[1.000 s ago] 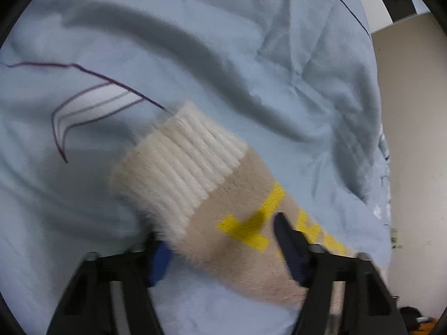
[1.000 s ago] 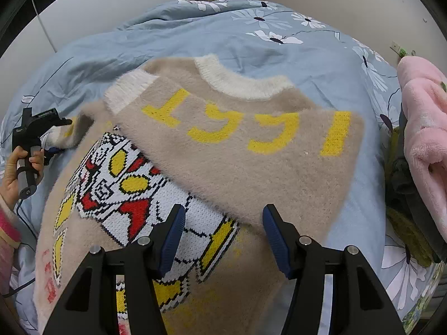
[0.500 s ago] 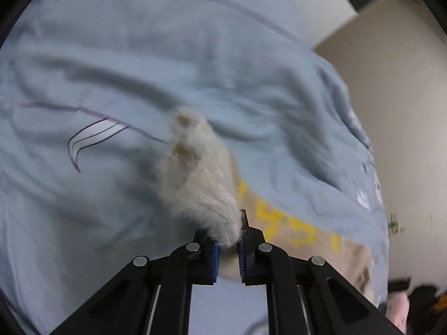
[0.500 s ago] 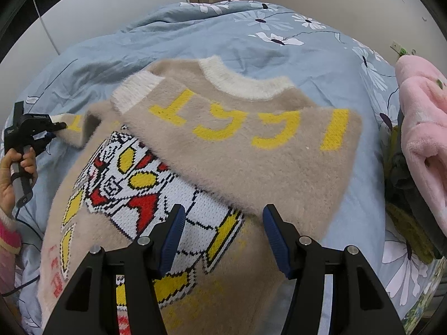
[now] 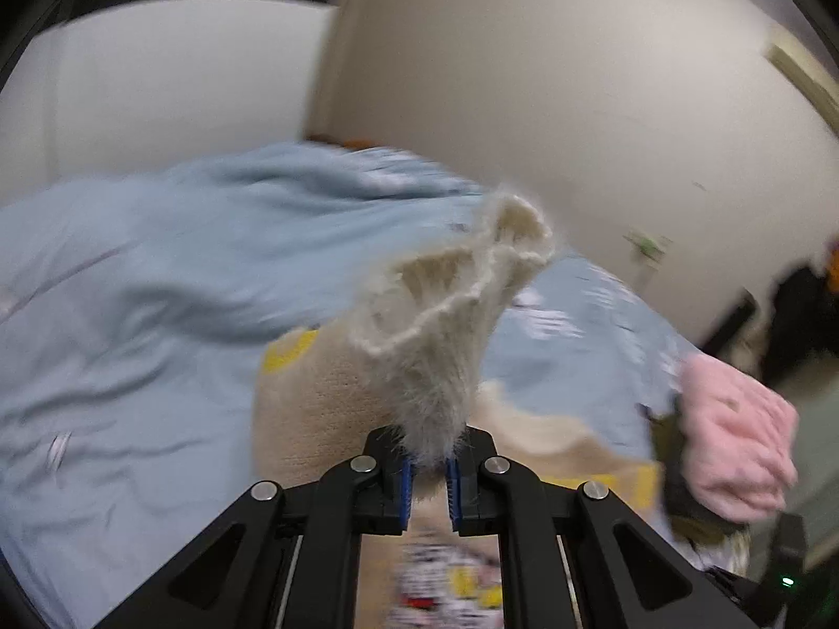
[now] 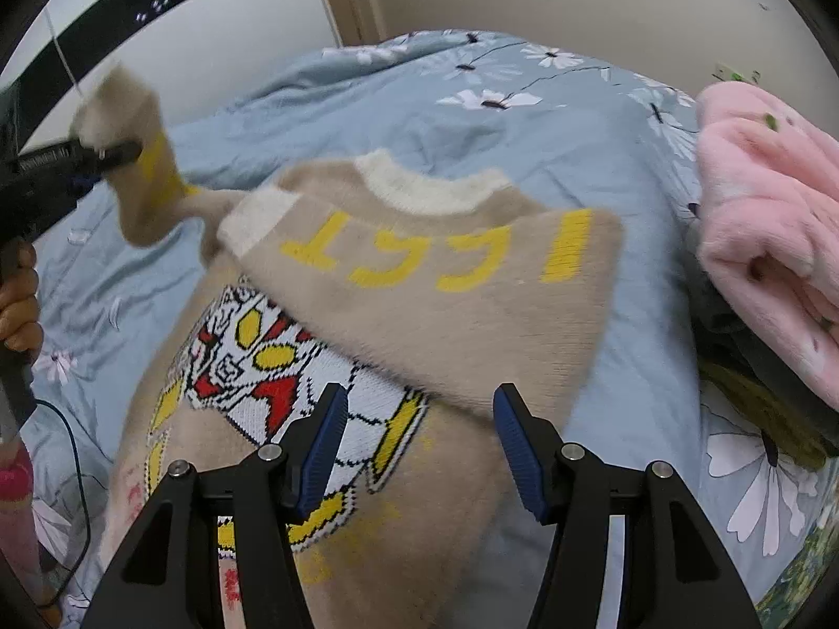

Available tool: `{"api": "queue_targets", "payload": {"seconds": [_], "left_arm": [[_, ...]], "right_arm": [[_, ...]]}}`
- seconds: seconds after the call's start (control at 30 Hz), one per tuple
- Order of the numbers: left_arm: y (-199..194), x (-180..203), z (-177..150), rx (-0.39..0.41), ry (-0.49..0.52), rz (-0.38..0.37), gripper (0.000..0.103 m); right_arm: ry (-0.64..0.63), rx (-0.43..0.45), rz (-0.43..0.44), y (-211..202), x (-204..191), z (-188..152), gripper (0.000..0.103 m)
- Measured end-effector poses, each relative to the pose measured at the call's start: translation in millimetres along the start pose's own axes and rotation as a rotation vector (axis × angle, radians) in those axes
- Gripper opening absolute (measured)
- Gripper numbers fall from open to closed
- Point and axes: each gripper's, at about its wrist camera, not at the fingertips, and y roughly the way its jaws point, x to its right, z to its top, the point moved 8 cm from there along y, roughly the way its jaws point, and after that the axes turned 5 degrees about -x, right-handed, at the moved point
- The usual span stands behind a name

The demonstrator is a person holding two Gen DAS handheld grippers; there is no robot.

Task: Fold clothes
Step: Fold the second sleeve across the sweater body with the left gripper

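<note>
A fuzzy beige sweater [image 6: 419, 325] with yellow letters and a robot picture lies on the blue floral bedspread [image 6: 472, 105]. One sleeve lies folded across its chest. My left gripper [image 5: 429, 477] is shut on the other sleeve's cream cuff [image 5: 451, 293], which stands up in front of the lens. In the right wrist view that sleeve [image 6: 136, 157] hangs lifted at the far left, pinched by the left gripper [image 6: 113, 149] in a person's hand [image 6: 21, 314]. My right gripper [image 6: 419, 445] hovers open over the sweater's lower chest, holding nothing.
A pink fluffy garment [image 6: 771, 220] is piled on darker clothes at the bed's right edge, also seen as pink fluffy garment [image 5: 734, 445]. A black cable [image 6: 73, 472] trails over the bedspread at the left. Beige walls [image 5: 577, 78] stand behind the bed.
My left gripper closed on the sleeve cuff, then lifted it off the bedspread and swung it up toward the sweater body. The right gripper stayed open, almost still.
</note>
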Motion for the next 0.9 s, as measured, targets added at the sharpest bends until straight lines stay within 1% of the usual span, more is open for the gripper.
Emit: {"api": "queue_targets", "payload": {"seconds": [0.03, 0.1, 0.17, 0.3, 0.37, 0.47, 0.53, 0.6, 0.7, 0.73, 0.77, 0.83, 0.87, 0.9], "left_arm": [[-2, 14, -1, -0.004, 0.024, -0.018, 0.01], [10, 53, -4, -0.023, 0.078, -0.066, 0.01], [27, 85, -13, -0.066, 0.121, -0.103, 0.01], [51, 123, -45, -0.158, 0.17, -0.129, 0.01], [68, 142, -61, -0.214, 0.19, -0.131, 0.01], [86, 155, -93, -0.31, 0.197, -0.115, 0.01], [101, 155, -106, -0.351, 0.199, -0.089, 0.01], [110, 153, -117, -0.383, 0.197, -0.069, 0.011], [114, 148, -127, -0.415, 0.188, -0.055, 0.015], [113, 147, -128, -0.418, 0.191, -0.055, 0.017], [112, 148, -130, -0.425, 0.192, -0.058, 0.024], [110, 149, -134, -0.441, 0.189, -0.068, 0.046], [108, 151, -136, -0.449, 0.186, -0.08, 0.05], [104, 152, -137, -0.448, 0.192, -0.088, 0.057]], "right_arm": [[0.014, 0.014, 0.007, -4, 4, 1, 0.059], [0.041, 0.04, 0.021, -13, 11, 2, 0.059], [0.071, 0.07, 0.037, -22, 19, 3, 0.059], [0.124, 0.109, 0.053, -35, 39, 2, 0.059], [0.142, 0.118, 0.044, -38, 48, -1, 0.059], [0.167, 0.121, 0.042, -39, 56, -4, 0.059], [0.184, 0.123, 0.042, -40, 62, -5, 0.059], [0.2, 0.125, 0.041, -41, 67, -7, 0.059], [0.225, 0.128, 0.039, -42, 74, -9, 0.059], [0.234, 0.129, 0.039, -42, 77, -10, 0.059], [0.242, 0.13, 0.039, -42, 80, -11, 0.059], [0.258, 0.132, 0.038, -43, 85, -12, 0.059], [0.26, 0.132, 0.037, -44, 86, -13, 0.059], [0.259, 0.134, 0.036, -45, 85, -12, 0.059]]}}
